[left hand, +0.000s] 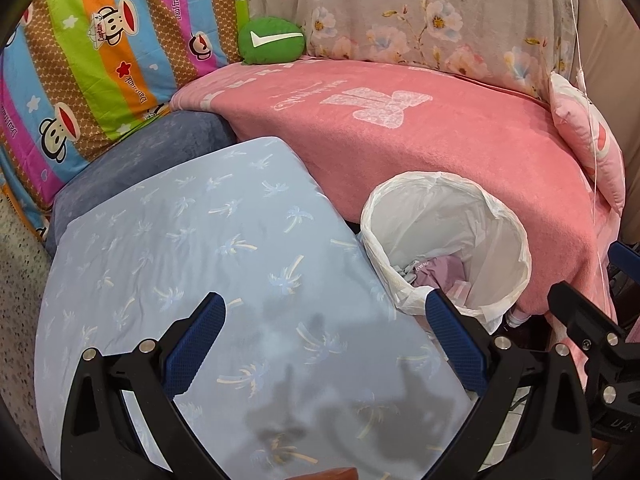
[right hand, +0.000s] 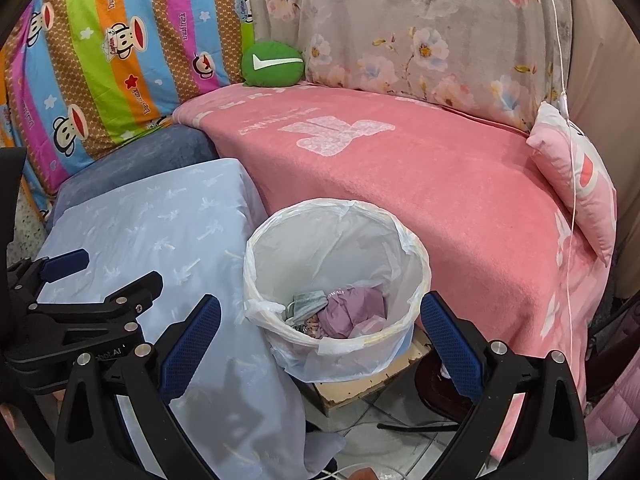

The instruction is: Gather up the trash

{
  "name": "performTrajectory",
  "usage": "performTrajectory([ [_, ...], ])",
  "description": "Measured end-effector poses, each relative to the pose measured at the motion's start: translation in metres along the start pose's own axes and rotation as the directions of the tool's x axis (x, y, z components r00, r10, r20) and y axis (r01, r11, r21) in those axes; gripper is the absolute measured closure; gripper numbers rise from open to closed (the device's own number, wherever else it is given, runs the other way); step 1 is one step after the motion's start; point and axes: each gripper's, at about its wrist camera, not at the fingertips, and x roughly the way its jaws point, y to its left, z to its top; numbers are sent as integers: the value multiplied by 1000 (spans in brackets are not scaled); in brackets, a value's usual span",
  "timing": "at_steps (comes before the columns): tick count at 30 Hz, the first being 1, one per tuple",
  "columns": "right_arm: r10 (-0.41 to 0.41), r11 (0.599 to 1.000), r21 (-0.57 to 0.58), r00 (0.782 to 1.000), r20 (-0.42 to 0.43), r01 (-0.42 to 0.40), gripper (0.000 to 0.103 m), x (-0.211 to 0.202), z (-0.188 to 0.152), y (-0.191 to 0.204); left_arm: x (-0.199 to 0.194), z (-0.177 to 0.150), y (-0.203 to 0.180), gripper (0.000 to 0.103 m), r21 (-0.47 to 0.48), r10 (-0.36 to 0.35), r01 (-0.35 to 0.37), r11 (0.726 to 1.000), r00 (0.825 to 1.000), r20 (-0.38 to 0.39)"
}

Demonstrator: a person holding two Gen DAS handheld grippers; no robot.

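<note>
Hovering apart, both grippers are holding nothing: left gripper (left hand: 326, 320) is spread wide above the pale blue cloth (left hand: 192, 240); right gripper (right hand: 320, 322) is gaping just above the lined bin (right hand: 336, 264). Crumpled trash (right hand: 344, 310), lilac and grey, is lying at the bin's bottom. The bin is standing between blue cloth and pink blanket (right hand: 460, 184).

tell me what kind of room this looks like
Probably a bedroom or home sitting corner: a pink blanket covers a bed or couch, cartoon-print bedding and a floral cover line the back, and a bag-lined trash bin stands on the tiled floor.
</note>
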Motion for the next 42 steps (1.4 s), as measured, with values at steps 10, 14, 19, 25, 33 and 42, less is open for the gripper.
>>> performTrajectory([
  [10, -4, 1000, -2, 1000, -5, 4, 6, 1, -5, -2, 1, -7, -6, 7, 4, 6, -5, 1000, 1000, -9],
  [14, -8, 1000, -1, 1000, -7, 8, 6, 1, -6, -2, 1, -7, -6, 7, 6, 9, -9, 1000, 1000, -8],
  [19, -9, 1000, 0, 1000, -9, 9, 6, 1, -8, -4, 0, -9, -6, 7, 5, 14, -14, 1000, 1000, -7],
  [25, -9, 1000, 3, 1000, -2, 9, 6, 0, -9, -6, 0, -8, -6, 7, 3, 15, -15, 1000, 1000, -9],
  [33, -9, 1000, 2, 1000, 0, 9, 6, -2, -8, -7, -3, -9, -9, 7, -3, 19, -19, 1000, 1000, -7],
  [42, -9, 1000, 1, 1000, 1, 9, 6, -2, -9, -7, -3, -10, -9, 7, -3, 19, -19, 1000, 1000, -7],
])
